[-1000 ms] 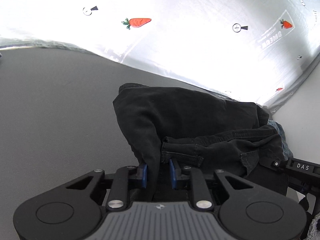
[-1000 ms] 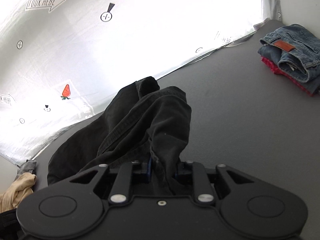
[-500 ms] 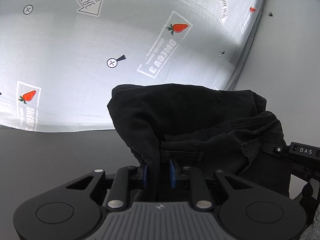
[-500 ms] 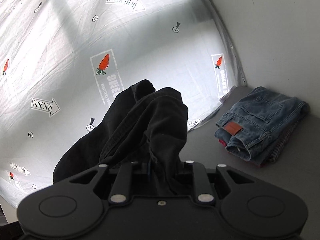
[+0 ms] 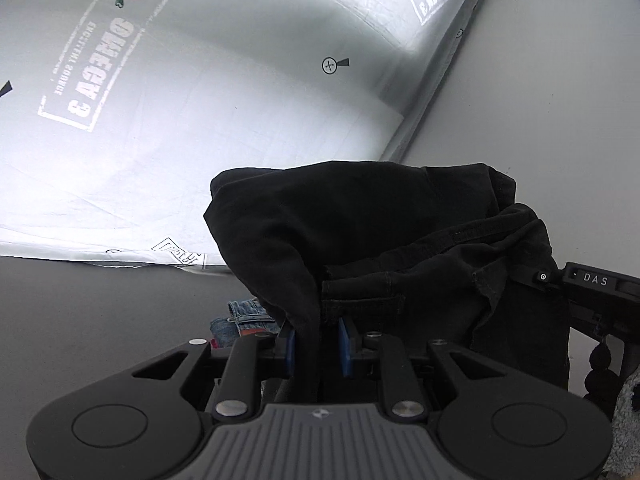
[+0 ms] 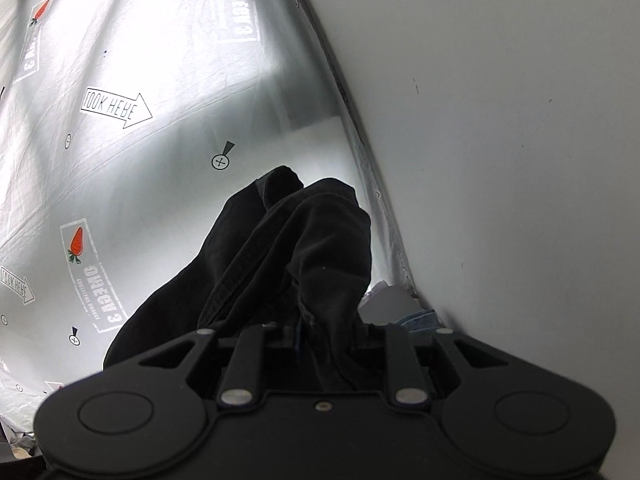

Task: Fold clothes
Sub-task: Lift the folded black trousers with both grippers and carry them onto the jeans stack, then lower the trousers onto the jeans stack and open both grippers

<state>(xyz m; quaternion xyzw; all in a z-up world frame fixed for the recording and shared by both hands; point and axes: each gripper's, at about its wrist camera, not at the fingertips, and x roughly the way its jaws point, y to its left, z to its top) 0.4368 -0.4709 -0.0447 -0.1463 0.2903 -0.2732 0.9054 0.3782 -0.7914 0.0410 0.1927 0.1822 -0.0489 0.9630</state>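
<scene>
Both cameras have tipped upward over the last second, so the grey table [image 5: 80, 312] has nearly dropped from view and the printed sheet [image 5: 200, 140] fills it. Lifted clear of the table, the black trousers [image 5: 380, 240] hang bunched between the two tools. Left gripper [image 5: 316, 344] pinches one fold, right gripper [image 6: 320, 340] another, and the cloth runs across from one to the other, neither nearer. Folded jeans [image 5: 244, 318] lie below.
</scene>
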